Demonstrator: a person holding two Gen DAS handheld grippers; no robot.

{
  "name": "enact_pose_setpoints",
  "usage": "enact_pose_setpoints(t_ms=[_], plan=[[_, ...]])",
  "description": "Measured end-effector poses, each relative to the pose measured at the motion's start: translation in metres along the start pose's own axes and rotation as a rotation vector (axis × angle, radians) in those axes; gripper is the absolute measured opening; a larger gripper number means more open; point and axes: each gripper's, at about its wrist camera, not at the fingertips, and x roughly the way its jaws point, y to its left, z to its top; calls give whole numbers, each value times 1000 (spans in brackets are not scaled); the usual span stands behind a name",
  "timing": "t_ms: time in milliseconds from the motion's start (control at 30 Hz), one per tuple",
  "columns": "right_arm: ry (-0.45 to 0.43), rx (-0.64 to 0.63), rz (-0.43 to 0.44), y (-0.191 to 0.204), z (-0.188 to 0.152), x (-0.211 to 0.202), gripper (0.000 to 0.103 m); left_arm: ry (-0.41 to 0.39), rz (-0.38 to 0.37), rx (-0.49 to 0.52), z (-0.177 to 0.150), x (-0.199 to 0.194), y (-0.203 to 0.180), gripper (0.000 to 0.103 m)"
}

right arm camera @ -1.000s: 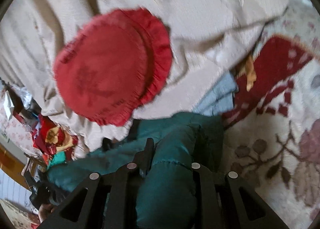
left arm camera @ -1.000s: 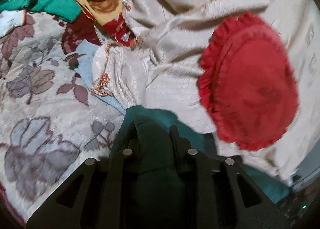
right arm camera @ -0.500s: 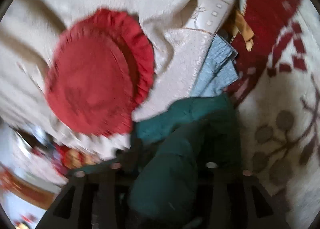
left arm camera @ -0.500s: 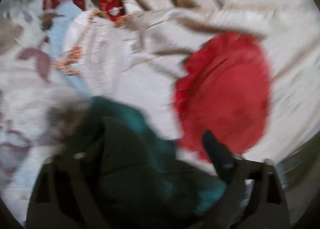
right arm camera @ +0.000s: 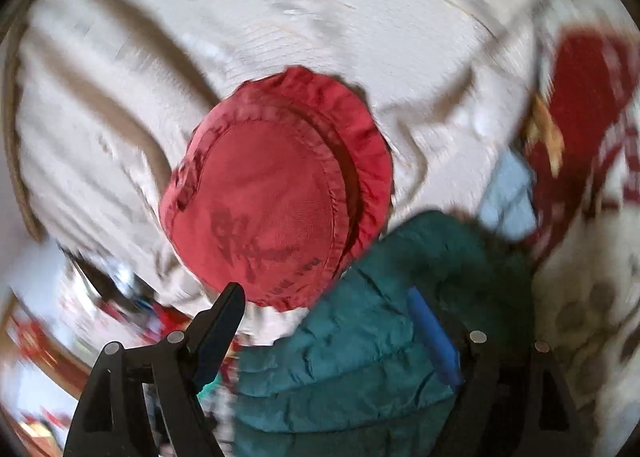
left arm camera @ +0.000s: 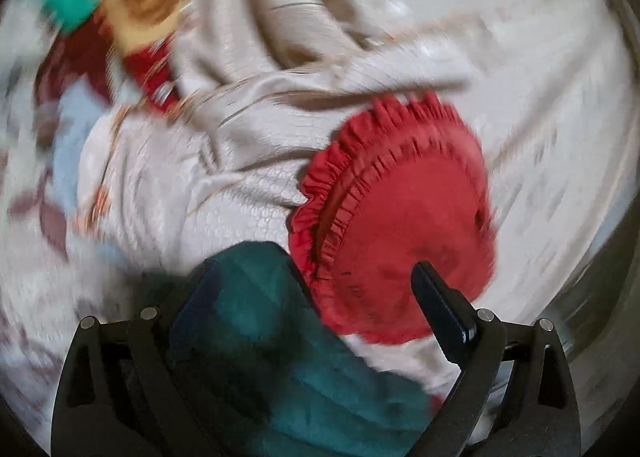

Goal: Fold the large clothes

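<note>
Teal quilted jacket lay bunched at near edge of both views, on cream bedspread. In left wrist view, jacket filled near centre, heaped over left side of left gripper; left finger buried or hidden under fabric, right finger bare and well clear of cloth. Fingers stood wide apart; no pinch on jacket seen. In right wrist view, same jacket sat between fingers of right gripper, piled against right finger with blue pad; left finger bare, apart from fabric. Fingers spread wide; jacket rested against one pad only, not clamped.

Just beyond jacket, touching its far edge: round red frilled cushion, flat on bedspread. Seen in right wrist view left of and beyond jacket.

Bedspread wrinkled, ran across far half of both views. Pale blue cloth noted right of jacket in right wrist view, beside dark red patterned blanket. In left wrist view, heap of red, yellow and green clothes at far left, well apart from jacket. Floral blanket at near left. Both frames motion-blurred; fine detail not readable.
</note>
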Motion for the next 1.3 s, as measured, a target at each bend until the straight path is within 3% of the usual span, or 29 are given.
enact_pose_setpoints(t_ms=[67, 100, 167, 300, 367, 433, 533, 600, 767, 867, 1000, 1033, 1100, 1200, 1267, 1300], plan=[[8, -186, -91, 29, 1, 9, 81, 5, 126, 199, -6, 13, -29, 95], [28, -308, -183, 46, -2, 19, 81, 33, 185, 298, -14, 23, -41, 95], [52, -430, -289, 58, -7, 36, 81, 86, 319, 495, -32, 48, -58, 95], [258, -434, -300, 39, -11, 86, 81, 211, 526, 679, -66, 94, -48, 95], [343, -446, -367, 21, -17, 110, 81, 302, 527, 639, -72, 113, -30, 95], [397, -491, -429, 4, -24, 128, 82, 325, 510, 568, -68, 122, -14, 97], [394, -460, -434, -14, -23, 136, 86, 374, 506, 491, -65, 138, 5, 100], [402, -444, -432, -21, -23, 142, 89, 391, 526, 503, -67, 144, 8, 100], [413, -426, -427, -23, -22, 147, 91, 387, 539, 516, -66, 143, 9, 100], [407, -437, -437, -21, -21, 146, 91, 341, 522, 537, -60, 127, -3, 100], [363, -468, -484, 2, -13, 127, 90, 263, 410, 569, -52, 88, -36, 100], [338, -468, -463, 13, -13, 118, 90, 217, 371, 572, -55, 79, -47, 100], [293, -494, -403, 42, -17, 97, 90, 215, 320, 588, -65, 61, -62, 100], [268, -580, -390, 75, -40, 74, 90, 299, 323, 611, -96, 59, -67, 100], [261, -619, -386, 85, -59, 65, 90, 405, 385, 631, -118, 77, -54, 100], [273, -622, -384, 84, -68, 64, 90, 421, 408, 651, -129, 80, -56, 100]])
